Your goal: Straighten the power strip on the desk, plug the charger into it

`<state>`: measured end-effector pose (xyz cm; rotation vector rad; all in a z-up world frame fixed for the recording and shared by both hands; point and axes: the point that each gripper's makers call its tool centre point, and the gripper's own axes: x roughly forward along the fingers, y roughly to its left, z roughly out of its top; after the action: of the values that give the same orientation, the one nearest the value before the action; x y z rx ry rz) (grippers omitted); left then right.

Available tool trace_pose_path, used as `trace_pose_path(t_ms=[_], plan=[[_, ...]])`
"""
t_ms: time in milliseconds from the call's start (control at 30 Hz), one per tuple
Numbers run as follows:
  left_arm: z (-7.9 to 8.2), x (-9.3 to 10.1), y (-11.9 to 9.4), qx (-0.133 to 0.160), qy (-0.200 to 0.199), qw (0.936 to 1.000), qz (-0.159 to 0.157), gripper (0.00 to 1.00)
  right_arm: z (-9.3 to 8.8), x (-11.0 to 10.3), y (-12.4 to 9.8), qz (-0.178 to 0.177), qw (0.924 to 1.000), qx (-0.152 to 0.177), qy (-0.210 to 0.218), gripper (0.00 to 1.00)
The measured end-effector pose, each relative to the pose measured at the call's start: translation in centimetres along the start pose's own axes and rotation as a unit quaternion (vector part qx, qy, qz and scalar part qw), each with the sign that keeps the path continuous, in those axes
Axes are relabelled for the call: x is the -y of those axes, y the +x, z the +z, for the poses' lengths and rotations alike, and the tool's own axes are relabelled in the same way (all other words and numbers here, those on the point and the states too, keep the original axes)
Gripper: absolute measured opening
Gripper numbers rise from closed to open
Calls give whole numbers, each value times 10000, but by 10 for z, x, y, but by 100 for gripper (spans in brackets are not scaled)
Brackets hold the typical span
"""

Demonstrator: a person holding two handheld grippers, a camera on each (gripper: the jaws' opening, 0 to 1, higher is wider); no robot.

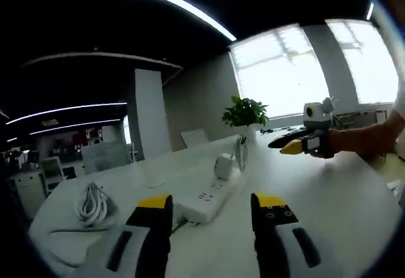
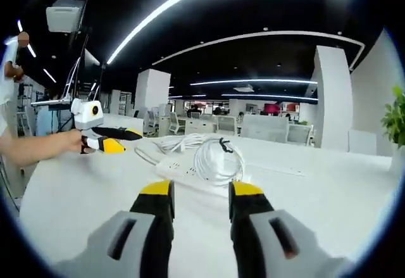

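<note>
Neither step looks done. The strip (image 1: 205, 200) lies askew mid-tabletop (image 1: 329, 195), the charger (image 1: 223, 166) resting on its far end, cable (image 2: 218, 157) coiled beside. Left claw (image 1: 212, 209) and right claw (image 2: 201, 195) hover spread, empty, near the strip.

On the surface (image 1: 329, 195) the power strip (image 1: 205, 199) lies near the middle, a charger (image 1: 223, 165) on its far end. A coiled cable (image 1: 93, 203) rests toward the left edge. A potted plant (image 1: 245, 114) stands at the far edge.
</note>
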<state>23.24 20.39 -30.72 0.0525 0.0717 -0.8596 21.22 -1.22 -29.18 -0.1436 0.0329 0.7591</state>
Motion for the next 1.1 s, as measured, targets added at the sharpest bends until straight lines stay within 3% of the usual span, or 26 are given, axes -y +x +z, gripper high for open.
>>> trace_pose_path(t_ms=[167, 267, 367, 633, 733, 867, 967, 1100], plan=[[14, 0, -27, -200, 243, 9995, 39, 59, 20, -5, -18, 574, 9972, -414, -225, 33], [28, 7, -42, -132, 164, 9998, 2, 62, 32, -7, -33, 716, 9958, -535, -223, 37], [40, 17, -58, -102, 148, 9998, -40, 64, 46, -1, -48, 590, 9970, -493, -104, 43], [51, 42, -88, -200, 181, 9996, -79, 68, 95, -5, -94, 536, 9977, 404, 59, 42], [61, 45, -95, -157, 185, 9997, -36, 68, 97, -6, -101, 456, 9981, 403, -50, 42], [72, 47, -97, -107, 221, 9997, -16, 68, 78, -9, -107, 384, 9988, -74, -287, 43], [73, 51, -96, -162, 369, 9992, -32, 68, 67, -17, -108, 421, 9974, -312, -492, 43], [68, 60, -97, -269, 518, 9982, -132, 68, 65, -23, -111, 451, 9968, -345, -571, 43]])
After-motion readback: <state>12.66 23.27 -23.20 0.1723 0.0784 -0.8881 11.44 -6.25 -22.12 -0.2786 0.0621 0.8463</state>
